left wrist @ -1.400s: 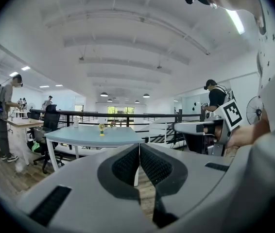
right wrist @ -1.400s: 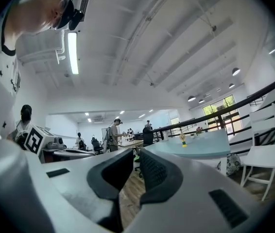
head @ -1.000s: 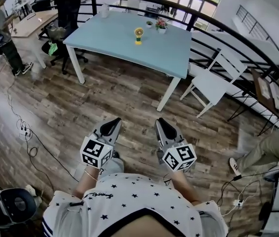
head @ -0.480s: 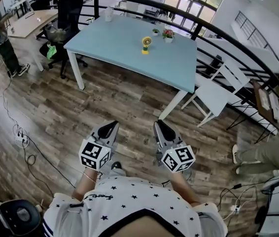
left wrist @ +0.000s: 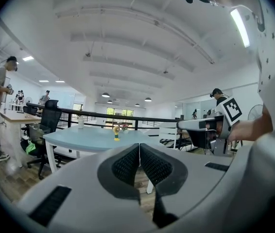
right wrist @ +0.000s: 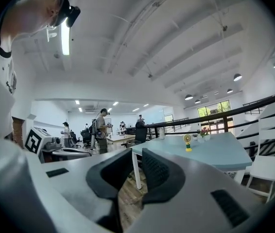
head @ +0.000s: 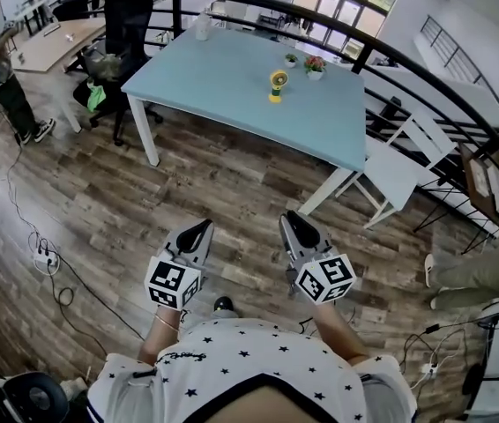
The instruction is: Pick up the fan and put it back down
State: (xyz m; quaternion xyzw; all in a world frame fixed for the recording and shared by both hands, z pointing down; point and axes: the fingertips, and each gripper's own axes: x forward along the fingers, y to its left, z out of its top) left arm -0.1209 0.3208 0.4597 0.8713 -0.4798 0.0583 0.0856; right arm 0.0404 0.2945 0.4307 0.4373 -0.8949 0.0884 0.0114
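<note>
You've walked nearer the table (head: 223,82), the fan (head: 278,85) by its far edge well beyond reach; your left gripper (head: 202,226) is closed and empty, your right gripper (head: 290,218) has just been cracking open, empty too.

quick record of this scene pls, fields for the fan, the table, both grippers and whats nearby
fan: yellow fan, upright on the blue table, untouched, far from both grippers
table extras: small flower pot beside the fan
left gripper: jaws together, empty, over the wood floor
right gripper: jaws slightly apart, have just been opening, nothing between them
nearby: white chair at the table's right, black office chair at its left
task stage: fan not yet reached
</note>
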